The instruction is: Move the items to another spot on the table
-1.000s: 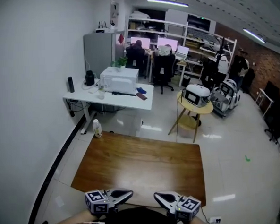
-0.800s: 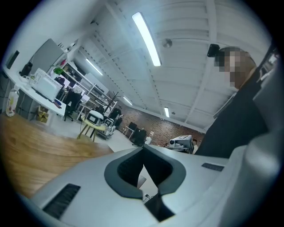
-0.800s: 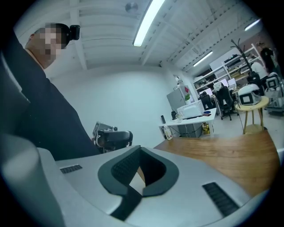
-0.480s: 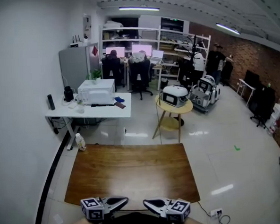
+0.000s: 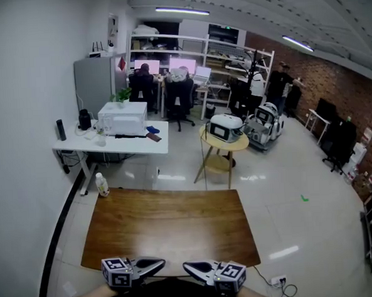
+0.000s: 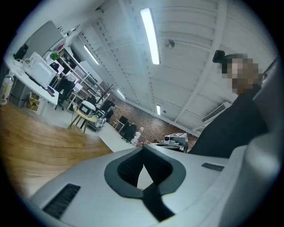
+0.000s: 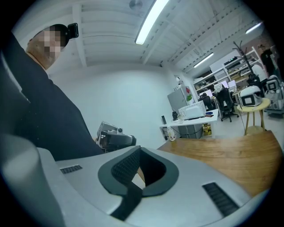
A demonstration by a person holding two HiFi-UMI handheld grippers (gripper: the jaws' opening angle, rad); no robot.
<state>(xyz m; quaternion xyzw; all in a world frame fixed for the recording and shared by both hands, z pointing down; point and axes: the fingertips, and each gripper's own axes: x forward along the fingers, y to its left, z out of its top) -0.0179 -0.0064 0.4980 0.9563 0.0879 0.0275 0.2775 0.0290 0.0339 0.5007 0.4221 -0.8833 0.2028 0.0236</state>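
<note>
A bare brown wooden table (image 5: 165,224) lies in front of me; in the head view its top shows only wood grain. Both grippers hover over its near edge, close to my body, tips pointing at each other. My left gripper (image 5: 158,263) is shut with nothing between its jaws, and its own view shows the left gripper (image 6: 143,153) with dark pads meeting. The right gripper (image 5: 189,267) is shut and holds nothing; its view shows the right gripper (image 7: 139,153) closed the same way, with the left one's camera (image 7: 114,138) just beyond it.
Past the table stands a white desk (image 5: 113,145) with a white box appliance (image 5: 122,119), and a bottle (image 5: 101,184) on the floor. A round yellow side table (image 5: 224,142) carries a white device. Shelves, seated people and chairs fill the back. A white wall runs along the left.
The head view has swung, so the room and table sit further left and lower in frame. Both grippers have dropped slightly toward the bottom edge and stay shut.
</note>
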